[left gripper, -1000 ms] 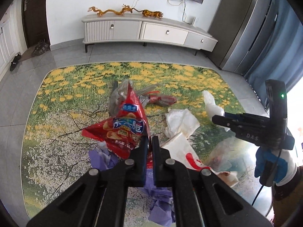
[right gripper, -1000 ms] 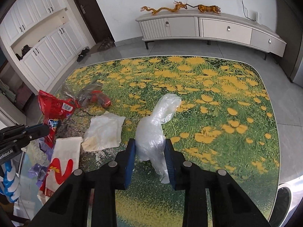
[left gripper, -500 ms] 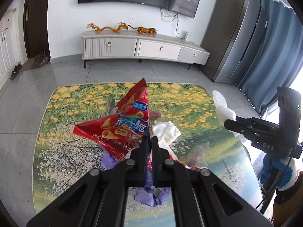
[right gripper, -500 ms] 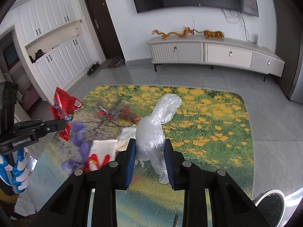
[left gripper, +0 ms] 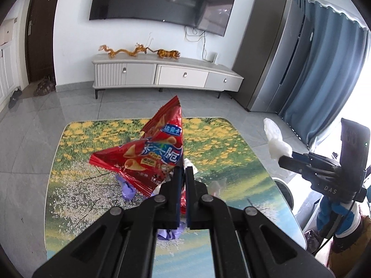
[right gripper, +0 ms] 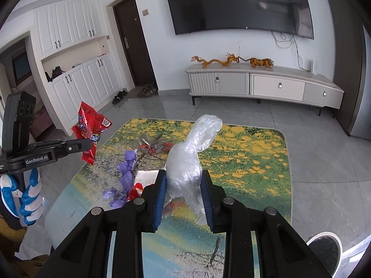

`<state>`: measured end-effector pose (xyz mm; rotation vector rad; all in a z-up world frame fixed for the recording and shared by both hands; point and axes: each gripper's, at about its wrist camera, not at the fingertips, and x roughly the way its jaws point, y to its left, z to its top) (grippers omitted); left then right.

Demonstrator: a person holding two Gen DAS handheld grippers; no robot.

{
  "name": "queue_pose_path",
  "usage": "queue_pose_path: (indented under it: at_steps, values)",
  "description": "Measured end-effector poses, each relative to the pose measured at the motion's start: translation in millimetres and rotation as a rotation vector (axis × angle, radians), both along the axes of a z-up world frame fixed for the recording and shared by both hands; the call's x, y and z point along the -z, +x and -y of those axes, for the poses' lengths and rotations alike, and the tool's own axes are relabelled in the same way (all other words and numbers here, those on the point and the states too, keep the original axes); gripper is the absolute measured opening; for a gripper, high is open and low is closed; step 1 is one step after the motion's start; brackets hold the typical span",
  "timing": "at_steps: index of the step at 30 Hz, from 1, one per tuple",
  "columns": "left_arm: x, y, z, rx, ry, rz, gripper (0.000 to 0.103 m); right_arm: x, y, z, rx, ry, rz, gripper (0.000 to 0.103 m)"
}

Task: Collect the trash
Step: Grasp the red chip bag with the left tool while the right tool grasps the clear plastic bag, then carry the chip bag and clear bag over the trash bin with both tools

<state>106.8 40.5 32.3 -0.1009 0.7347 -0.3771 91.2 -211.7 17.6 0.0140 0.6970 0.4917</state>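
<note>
Above the flower-printed table top (left gripper: 76, 162), my left gripper (left gripper: 182, 173) pinched a crinkled red foil snack bag (left gripper: 148, 155) clear of the surface. My right gripper (right gripper: 183, 185) squeezed a crumpled clear plastic bag (right gripper: 189, 157) over it too. Purple paper scraps (right gripper: 126, 169) lay on that top.

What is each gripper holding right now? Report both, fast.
Left gripper: shut on the red snack bag, lifted off the table.
Right gripper: shut on the clear plastic bag, also held up.
</note>
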Motion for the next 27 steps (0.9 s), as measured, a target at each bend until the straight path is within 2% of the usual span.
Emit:
queue_pose_path:
  at_steps: [6, 14, 21, 27]
  values:
    - [-23, -17, 14, 0.034, 0.006, 0.052, 0.002, -22, -27, 15, 0.019, 0.01, 0.06, 0.027]
    - [-54, -36, 55, 0.126, 0.018, 0.121, 0.002, -50, -62, 44, 0.075, 0.004, 0.138, 0.027]
    - [-68, -40, 116, 0.241, 0.047, 0.148, 0.002, -57, -83, 88, 0.167, 0.002, 0.167, 0.027]
    - [-64, -35, 188, 0.37, 0.077, 0.134, 0.002, -51, -97, 142, 0.284, 0.007, 0.16, 0.027]
